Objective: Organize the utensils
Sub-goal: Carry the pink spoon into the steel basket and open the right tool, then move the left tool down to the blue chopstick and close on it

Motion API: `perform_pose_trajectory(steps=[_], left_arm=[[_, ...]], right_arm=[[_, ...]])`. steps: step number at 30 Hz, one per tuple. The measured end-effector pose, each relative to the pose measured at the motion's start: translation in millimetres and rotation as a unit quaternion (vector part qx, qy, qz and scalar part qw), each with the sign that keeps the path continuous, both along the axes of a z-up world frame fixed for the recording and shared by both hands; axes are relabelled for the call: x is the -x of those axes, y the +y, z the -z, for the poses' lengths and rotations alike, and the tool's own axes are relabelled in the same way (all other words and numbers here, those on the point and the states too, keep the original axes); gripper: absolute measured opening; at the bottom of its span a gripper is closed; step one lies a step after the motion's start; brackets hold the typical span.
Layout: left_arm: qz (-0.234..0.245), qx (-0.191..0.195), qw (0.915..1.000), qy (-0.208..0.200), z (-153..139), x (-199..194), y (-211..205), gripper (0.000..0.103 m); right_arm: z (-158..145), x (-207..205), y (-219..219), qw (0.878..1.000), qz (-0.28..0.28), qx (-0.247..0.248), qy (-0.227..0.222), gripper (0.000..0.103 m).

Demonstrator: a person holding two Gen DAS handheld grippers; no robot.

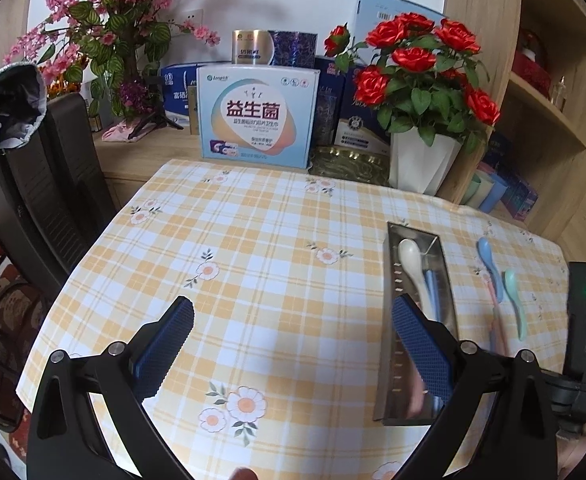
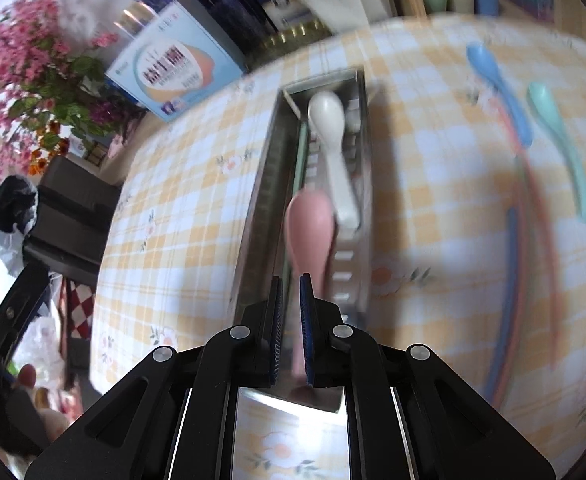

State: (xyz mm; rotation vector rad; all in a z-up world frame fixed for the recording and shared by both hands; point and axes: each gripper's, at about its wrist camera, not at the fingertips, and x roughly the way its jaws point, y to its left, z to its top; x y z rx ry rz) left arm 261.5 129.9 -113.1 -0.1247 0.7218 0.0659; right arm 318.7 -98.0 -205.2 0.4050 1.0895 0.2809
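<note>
- Right gripper point(image 2: 291, 292) is over the near end of the metal utensil tray point(image 2: 261, 196), its blue pads pinching the handle of a pink spoon point(image 2: 308, 232); the bowl of the spoon points up the tray.
- A white spoon point(image 2: 333, 140) lies inside the tray, bowl at the far end, just beyond the pink one.
- Right of the tray, on the yellow plaid tablecloth point(image 1: 253, 260), lie a blue spoon point(image 1: 489, 260) and a mint green spoon point(image 1: 515, 300); long pink and blue chopsticks point(image 2: 509, 280) lie beside them, blurred.
- Left gripper point(image 1: 293, 344) hangs above bare cloth left of the tray, fingers spread wide, nothing between them.
- Beyond the tray stands a pale blue box point(image 1: 257, 116) reading "益生菌" in big red characters, with a small "Longrich" logo at the top corner; smaller print is unreadable.
- Red roses in a white vase point(image 1: 421, 164) stand behind the tray.
</note>
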Motion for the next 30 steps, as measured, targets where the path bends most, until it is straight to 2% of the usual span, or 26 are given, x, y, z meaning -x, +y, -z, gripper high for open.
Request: perform_pose_trajectory(steps=[4, 6, 7, 8, 10, 12, 13, 17, 25, 27, 30], left_arm=[[0.005, 0.0, 0.9999, -0.015, -5.9, 2.3, -10.5, 0.097], [0.003, -0.001, 0.9998, -0.022, -8.1, 4.1, -16.0, 0.097], [0.004, 0.003, 0.9996, -0.026, -9.5, 5.1, -19.1, 0.097], [0.005, 0.007, 0.9995, -0.03, -11.0, 6.1, -22.3, 0.097], [0.009, 0.011, 0.9993, -0.036, -13.9, 7.8, -29.0, 0.097], [0.015, 0.009, 0.999, -0.041, -17.6, 9.6, -38.8, 0.097], [0.018, 0.008, 0.9989, -0.044, -19.0, 10.1, -42.6, 0.097], [0.037, -0.003, 0.9981, -0.05, -26.1, 12.1, -65.1, 0.097], [0.078, -0.023, 0.9935, -0.079, -34.8, 22.0, -114.7, 0.097], [0.097, -0.028, 0.9914, -0.083, -31.6, 25.0, -130.8, 0.097], [0.137, -0.027, 0.9869, -0.08, -22.4, 27.7, -151.5, 0.097]], right_arm=[[-21.9, 12.0, -16.6, 0.995, -0.011, 0.046, -0.09, 0.01], [-32.0, 19.9, -27.2, 0.989, -0.011, 0.075, -0.13, 0.026], [-37.9, 25.4, -35.0, 0.984, -0.007, 0.083, -0.155, 0.048], [-42.7, 29.2, -42.0, 0.981, -0.001, 0.085, -0.174, 0.056], [-54.5, 39.1, -58.9, 0.971, 0.011, 0.1, -0.218, 0.059], [-63.8, 46.4, -68.3, 0.96, 0.018, 0.122, -0.252, 0.083], [-70.4, 52.1, -76.6, 0.951, 0.026, 0.131, -0.279, 0.087], [-86.5, 64.8, -100.6, 0.934, 0.047, 0.137, -0.325, 0.087], [-95.3, 74.7, -141.5, 0.929, 0.081, 0.118, -0.342, 0.088], [-92.0, 79.8, -151.2, 0.925, 0.092, 0.112, -0.351, 0.088], [-80.3, 83.7, -165.2, 0.927, 0.095, 0.096, -0.349, 0.088]])
